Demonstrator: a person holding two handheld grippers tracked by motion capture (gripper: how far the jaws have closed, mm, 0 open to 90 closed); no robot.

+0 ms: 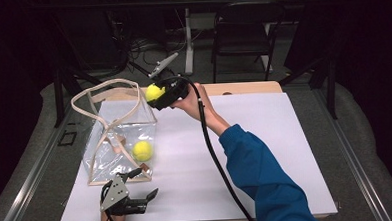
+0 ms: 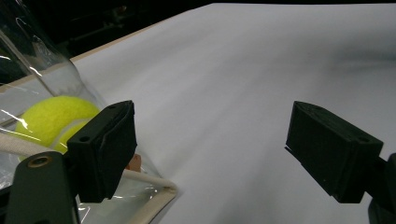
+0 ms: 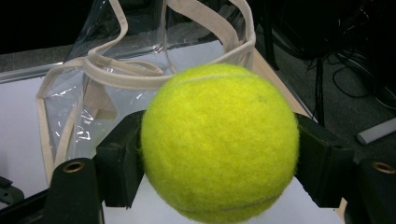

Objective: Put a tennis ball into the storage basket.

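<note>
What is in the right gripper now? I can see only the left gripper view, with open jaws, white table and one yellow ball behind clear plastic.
Observer: The right gripper is shut on a second tennis ball.
Operator: Where is it relative to the bag?
Observer: In the high view it is held at the far right corner of the clear bag, beside the beige handles.
Operator: Is my left gripper touching the bag?
Observer: The left gripper lies at the bag's near edge; I cannot tell if it touches.
</note>
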